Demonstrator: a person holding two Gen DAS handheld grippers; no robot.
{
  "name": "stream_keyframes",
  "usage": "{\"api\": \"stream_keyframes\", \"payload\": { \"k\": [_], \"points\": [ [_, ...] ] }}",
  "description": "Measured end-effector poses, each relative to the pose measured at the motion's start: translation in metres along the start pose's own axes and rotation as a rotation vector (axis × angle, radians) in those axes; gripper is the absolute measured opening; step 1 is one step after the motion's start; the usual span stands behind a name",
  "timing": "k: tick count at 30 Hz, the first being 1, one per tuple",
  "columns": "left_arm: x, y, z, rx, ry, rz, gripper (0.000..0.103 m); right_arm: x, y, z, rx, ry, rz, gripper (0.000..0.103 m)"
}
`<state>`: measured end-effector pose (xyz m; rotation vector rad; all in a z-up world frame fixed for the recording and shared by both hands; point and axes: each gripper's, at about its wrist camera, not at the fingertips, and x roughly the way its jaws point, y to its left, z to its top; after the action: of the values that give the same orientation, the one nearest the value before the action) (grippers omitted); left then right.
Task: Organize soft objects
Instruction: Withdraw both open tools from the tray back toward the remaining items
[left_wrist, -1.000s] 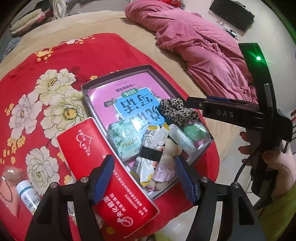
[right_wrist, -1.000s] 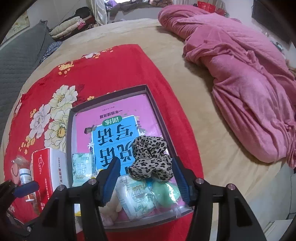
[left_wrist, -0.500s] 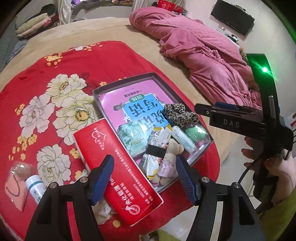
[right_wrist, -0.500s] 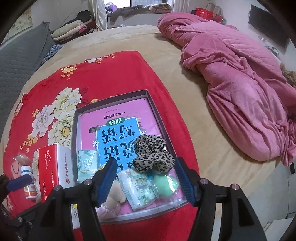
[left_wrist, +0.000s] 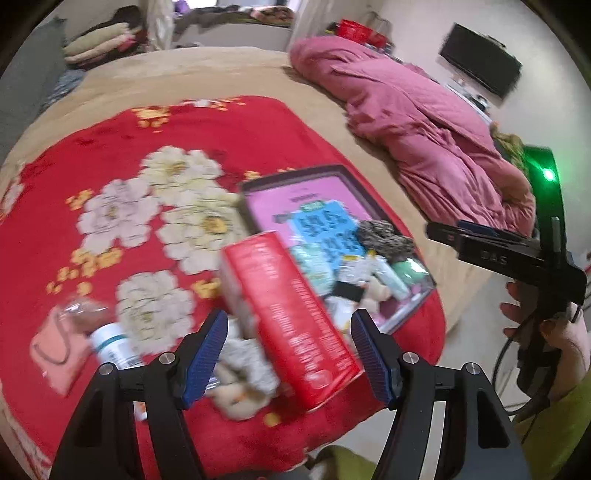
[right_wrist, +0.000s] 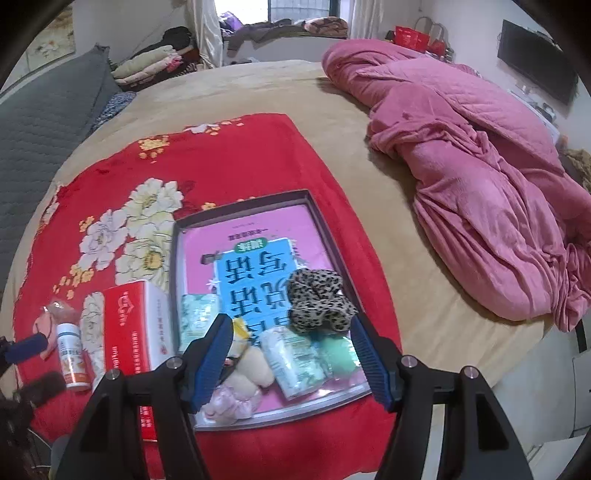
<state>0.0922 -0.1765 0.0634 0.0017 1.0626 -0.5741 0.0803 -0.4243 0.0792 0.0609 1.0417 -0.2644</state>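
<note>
Both grippers, left gripper (left_wrist: 288, 354) and right gripper (right_wrist: 290, 356), are hanging wide apart and empty above the red floral blanket (right_wrist: 229, 155), the grey tray (right_wrist: 325, 229), and the leopard scrunchie (right_wrist: 319, 304) lying inside it.

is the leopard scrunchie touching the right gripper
Apart. The right wrist view shows the leopard scrunchie lying in the tray ahead of the open right gripper, neither blue finger reaching it.

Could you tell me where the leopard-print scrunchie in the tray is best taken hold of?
Pinch one puffy fold of the leopard-print scrunchie from above, with the right tool. It lies flat on the booklet, bunched and soft, and the tray wall blocks the right side.
</note>
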Motion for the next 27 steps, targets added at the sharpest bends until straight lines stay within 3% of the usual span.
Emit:
{"api": "stream_keyframes", "payload": {
  "k": [11,27],
  "points": [
    [-0.065,0.082,-0.016,-0.133,-0.083,0.073,0.071,-0.041,0.059,0.007,-0.078,-0.074,0.047,0.066],
    [-0.131,0.147,-0.043,-0.238,-0.18,0.113,0.071,-0.107,0.147,0.001,-0.226,-0.184,0.132,0.066]
  ]
}}
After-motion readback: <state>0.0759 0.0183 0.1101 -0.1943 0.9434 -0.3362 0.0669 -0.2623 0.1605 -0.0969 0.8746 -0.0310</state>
